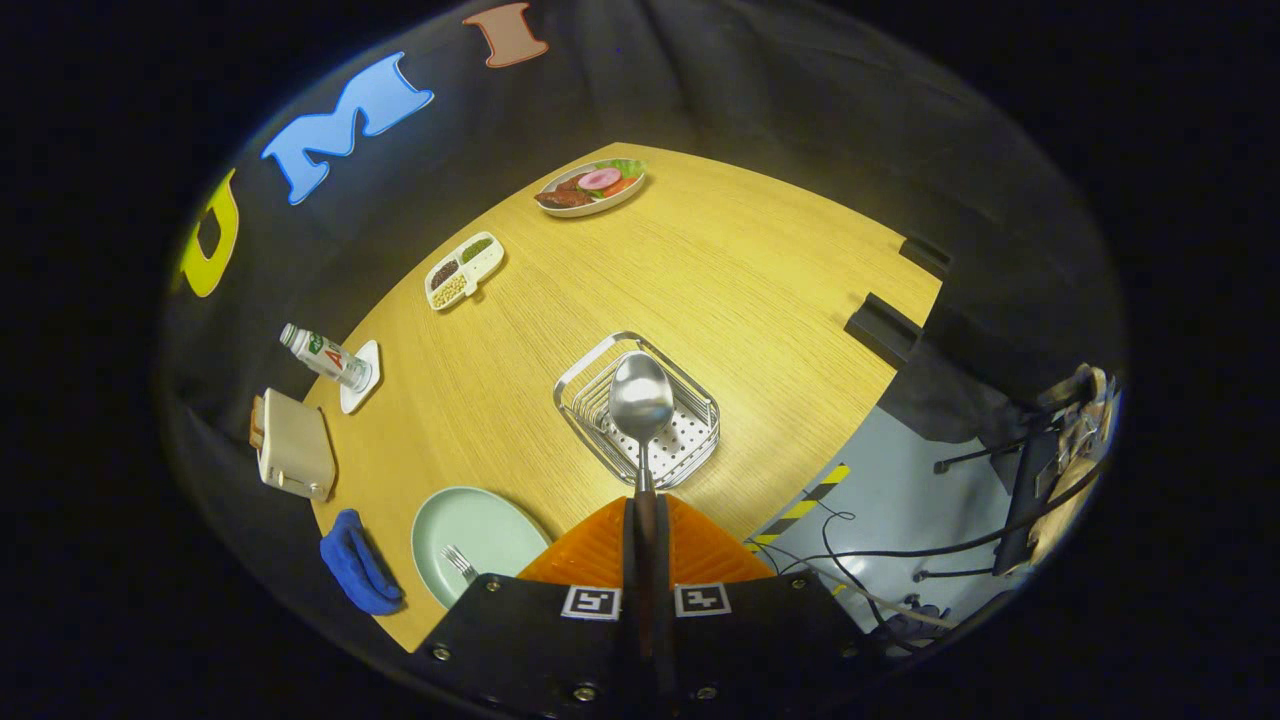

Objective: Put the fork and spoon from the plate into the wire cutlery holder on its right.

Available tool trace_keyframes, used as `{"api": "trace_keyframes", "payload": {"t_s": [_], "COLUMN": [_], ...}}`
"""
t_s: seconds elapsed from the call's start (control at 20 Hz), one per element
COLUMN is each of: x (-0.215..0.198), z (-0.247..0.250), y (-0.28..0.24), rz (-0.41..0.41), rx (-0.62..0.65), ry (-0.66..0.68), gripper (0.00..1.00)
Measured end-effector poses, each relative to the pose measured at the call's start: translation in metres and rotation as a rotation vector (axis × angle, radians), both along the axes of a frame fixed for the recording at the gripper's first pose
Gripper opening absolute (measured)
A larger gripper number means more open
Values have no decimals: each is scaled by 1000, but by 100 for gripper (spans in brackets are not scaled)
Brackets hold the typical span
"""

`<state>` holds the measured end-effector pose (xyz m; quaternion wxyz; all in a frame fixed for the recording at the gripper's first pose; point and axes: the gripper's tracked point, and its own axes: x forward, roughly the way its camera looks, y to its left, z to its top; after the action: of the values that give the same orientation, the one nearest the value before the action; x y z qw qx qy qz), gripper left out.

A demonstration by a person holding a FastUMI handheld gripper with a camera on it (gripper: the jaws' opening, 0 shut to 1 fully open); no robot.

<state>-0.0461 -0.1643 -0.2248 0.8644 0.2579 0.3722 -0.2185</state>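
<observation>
While I held the gripper [645, 535] high over the table [760, 290], its orange fingers [590, 550] were pressed together on the spoon [641, 405] handle, the bowl hanging at frame centre over the wire cutlery holder [580, 380]. Bare wood lay open around the holder, the table's right edge close by. The fork [459, 562] lay on the green plate [480, 520], lower left.

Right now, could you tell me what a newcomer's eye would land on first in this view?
The spoon stands out first: the hand-held gripper is shut on its handle, holding its shiny bowl above the wire cutlery holder on the wooden table. To the holder's left, the fork lies on the pale green plate, with a blue cloth beside it.
</observation>
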Motion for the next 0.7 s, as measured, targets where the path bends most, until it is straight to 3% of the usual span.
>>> {"api": "trace_keyframes", "payload": {"t_s": [0.3, 0.7], "x": [7, 17], "z": [6, 24], "y": [-1, -9], "rz": [2, 3], "rx": [-25, -76], "ry": [-16, -82], "gripper": [6, 18]}}
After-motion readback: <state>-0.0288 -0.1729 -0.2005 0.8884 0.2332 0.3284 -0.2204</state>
